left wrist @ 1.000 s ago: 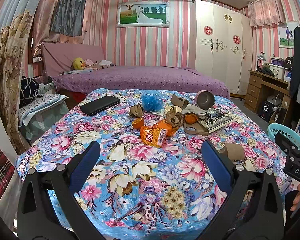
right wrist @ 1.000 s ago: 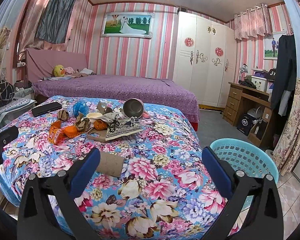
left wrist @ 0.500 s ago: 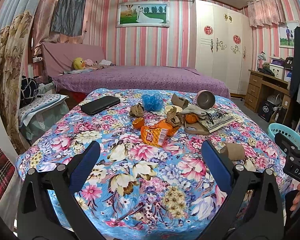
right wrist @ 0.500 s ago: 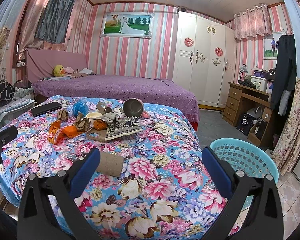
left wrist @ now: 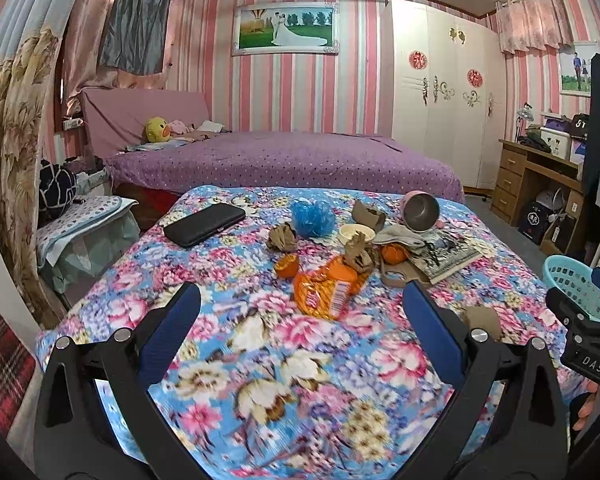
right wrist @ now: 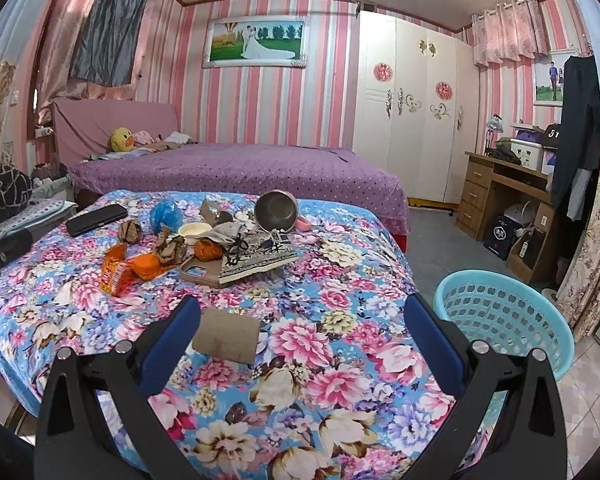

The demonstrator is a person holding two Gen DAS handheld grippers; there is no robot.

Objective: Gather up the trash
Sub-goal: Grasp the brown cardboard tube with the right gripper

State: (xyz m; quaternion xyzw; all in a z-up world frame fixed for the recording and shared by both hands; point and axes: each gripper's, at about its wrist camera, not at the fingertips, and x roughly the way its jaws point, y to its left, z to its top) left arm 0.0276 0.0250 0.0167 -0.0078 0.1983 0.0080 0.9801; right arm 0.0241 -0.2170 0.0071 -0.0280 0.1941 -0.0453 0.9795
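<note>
Mostly light, soft trash: the orange snack wrapper (left wrist: pixel 324 292) and crumpled brown paper (left wrist: pixel 358 254) lie mid-table with orange peel, best pinched at a raised fold; the cardboard piece (right wrist: pixel 227 335) lies near, just beside the right tongs (right wrist: pixel 300 324). Both tongs, left (left wrist: pixel 300 320) too, gape wide, holding nothing. Blue basket (right wrist: pixel 508 320) at right off the table looks empty; steel cup (right wrist: pixel 277 211) lies tipped, nothing visible inside.

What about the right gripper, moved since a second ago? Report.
No. The right gripper frames the cardboard piece and blue basket exactly as before.
</note>
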